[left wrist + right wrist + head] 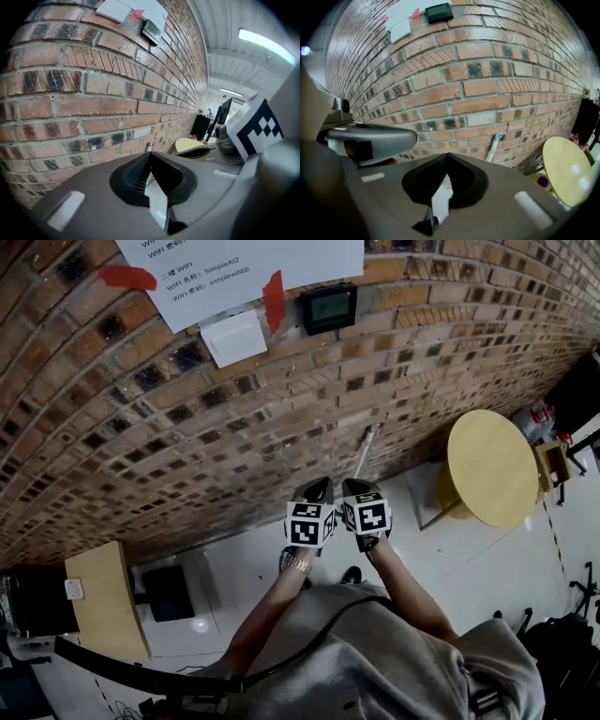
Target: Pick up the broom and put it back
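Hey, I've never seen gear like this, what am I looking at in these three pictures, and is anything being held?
A person stands facing a brick wall, holding a gripper in each hand. The head view looks down from their head: left gripper, right gripper, each with a marker cube that is part of it. The other two pictures come from cameras riding on each gripper, looking along its jaws. Both pairs of jaws are together, holding nothing. A white handle, probably the broom's, leans on the wall, with a round yellow table off to the right.
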Motion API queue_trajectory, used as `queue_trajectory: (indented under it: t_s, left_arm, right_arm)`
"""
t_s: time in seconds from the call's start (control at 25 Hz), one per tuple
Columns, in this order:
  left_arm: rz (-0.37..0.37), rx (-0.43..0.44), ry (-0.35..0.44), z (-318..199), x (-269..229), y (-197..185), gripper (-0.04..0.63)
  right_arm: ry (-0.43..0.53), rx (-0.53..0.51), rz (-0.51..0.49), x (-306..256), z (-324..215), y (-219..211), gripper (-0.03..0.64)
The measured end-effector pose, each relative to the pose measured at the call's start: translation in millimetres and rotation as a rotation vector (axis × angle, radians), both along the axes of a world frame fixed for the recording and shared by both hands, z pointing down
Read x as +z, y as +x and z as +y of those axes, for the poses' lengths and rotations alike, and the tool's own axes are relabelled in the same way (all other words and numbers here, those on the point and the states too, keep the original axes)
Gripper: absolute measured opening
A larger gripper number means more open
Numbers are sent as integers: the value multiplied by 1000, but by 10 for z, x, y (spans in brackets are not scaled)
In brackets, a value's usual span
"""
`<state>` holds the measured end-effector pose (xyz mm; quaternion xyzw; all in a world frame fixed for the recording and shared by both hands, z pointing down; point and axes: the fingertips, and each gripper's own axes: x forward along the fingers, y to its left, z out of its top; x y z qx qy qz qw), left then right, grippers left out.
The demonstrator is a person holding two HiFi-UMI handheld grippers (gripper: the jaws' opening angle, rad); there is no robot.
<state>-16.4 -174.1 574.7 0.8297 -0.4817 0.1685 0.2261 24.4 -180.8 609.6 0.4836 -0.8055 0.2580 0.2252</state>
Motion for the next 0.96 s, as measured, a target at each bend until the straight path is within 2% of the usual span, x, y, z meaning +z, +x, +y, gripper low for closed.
queue_trajectory:
  t_s: [0.4, 0.96]
  left_arm:
    - [29, 47, 13, 140, -63, 55, -12]
    - [48, 57, -7, 263, -40, 49, -13]
  right_arm:
    - [21, 54, -4, -173, 205, 66, -3]
    - [29, 6, -42, -179, 374, -71, -3]
